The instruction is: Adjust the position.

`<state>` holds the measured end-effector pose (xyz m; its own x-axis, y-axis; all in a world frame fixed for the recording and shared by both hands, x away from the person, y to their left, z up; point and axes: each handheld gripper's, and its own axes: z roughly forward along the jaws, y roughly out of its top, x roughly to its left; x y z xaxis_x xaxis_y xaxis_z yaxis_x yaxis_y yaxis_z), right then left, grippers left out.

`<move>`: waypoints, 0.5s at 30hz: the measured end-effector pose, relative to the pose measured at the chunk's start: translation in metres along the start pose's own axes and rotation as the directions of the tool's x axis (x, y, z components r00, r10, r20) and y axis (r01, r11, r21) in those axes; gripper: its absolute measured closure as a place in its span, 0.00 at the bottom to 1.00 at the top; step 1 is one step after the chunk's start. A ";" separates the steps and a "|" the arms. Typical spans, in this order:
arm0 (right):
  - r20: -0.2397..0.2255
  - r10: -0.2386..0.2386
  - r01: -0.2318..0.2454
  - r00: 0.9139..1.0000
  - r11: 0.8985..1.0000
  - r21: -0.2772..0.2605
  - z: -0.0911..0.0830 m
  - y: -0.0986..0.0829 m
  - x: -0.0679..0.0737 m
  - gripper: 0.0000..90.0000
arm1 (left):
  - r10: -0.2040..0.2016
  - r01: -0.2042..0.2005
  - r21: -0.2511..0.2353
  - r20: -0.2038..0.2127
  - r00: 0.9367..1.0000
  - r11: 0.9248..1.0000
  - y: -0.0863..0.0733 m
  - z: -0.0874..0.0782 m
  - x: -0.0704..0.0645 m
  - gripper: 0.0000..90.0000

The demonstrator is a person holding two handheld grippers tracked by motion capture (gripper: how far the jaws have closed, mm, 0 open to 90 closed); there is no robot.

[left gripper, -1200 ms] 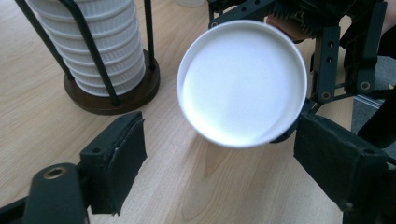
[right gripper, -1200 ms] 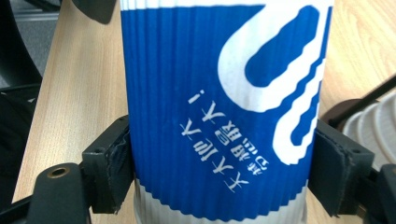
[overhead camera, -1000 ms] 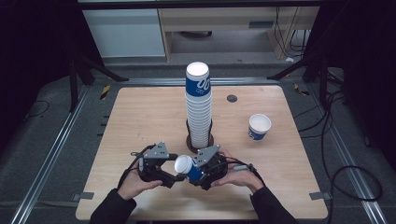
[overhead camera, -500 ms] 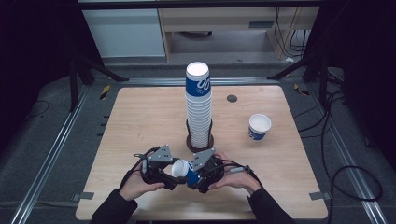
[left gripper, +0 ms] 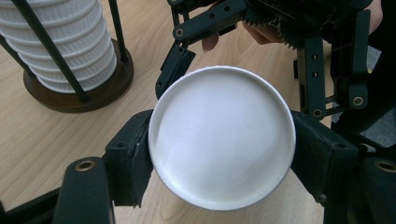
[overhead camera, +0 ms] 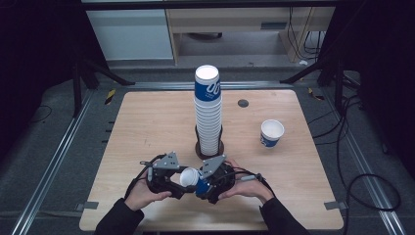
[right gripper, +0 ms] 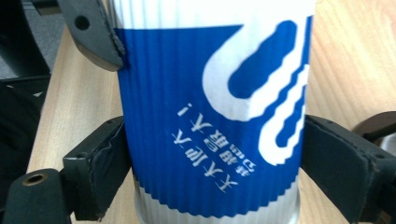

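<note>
Both forearms enter from the near edge, hands close together. Left tool [overhead camera: 177, 177] and right tool [overhead camera: 208, 180] face each other, nearly touching. Each tool's jaws press opposite sides of one cup [overhead camera: 189, 177]; left at rim, right on body.

A lab-like recording space: a wooden table [overhead camera: 147, 127] flanked by metal floor rails [overhead camera: 54, 156], loose cables [overhead camera: 362, 181] beside it, dark surroundings.

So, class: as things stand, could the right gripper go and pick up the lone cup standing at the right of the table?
Probably not yet. The path across the table to the lone cup looks free, but the right gripper is shut on the held cup, which the left gripper also clamps.
</note>
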<state>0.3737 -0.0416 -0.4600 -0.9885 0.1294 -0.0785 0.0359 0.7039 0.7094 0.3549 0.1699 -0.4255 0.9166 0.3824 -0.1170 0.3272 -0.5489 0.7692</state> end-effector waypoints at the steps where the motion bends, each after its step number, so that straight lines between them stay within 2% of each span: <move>1: 0.003 0.002 -0.002 1.000 1.000 -0.001 -0.001 0.000 0.000 0.12 | -0.004 0.004 -0.003 0.002 1.000 1.000 0.000 0.000 0.000 0.31; 4: 0.003 0.007 -0.007 1.000 1.000 -0.018 -0.003 0.000 -0.002 0.10 | -0.005 0.004 -0.011 -0.005 1.000 1.000 0.000 -0.002 0.001 0.31; 10: 0.027 0.044 -0.041 0.999 0.995 -0.092 -0.017 0.000 -0.008 0.08 | -0.027 0.024 -0.093 -0.028 0.999 0.995 0.000 -0.022 0.009 0.31; 15: 0.030 0.081 -0.076 0.996 0.986 -0.145 -0.026 -0.002 -0.014 0.07 | -0.041 0.037 -0.141 -0.025 0.999 0.989 0.000 -0.030 0.012 0.31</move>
<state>0.3835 -0.0631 -0.4422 -0.9774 0.2071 -0.0416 0.0892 0.5830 0.8076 0.3591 0.1973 -0.4081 0.8964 0.4230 -0.1325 0.3252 -0.4246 0.8450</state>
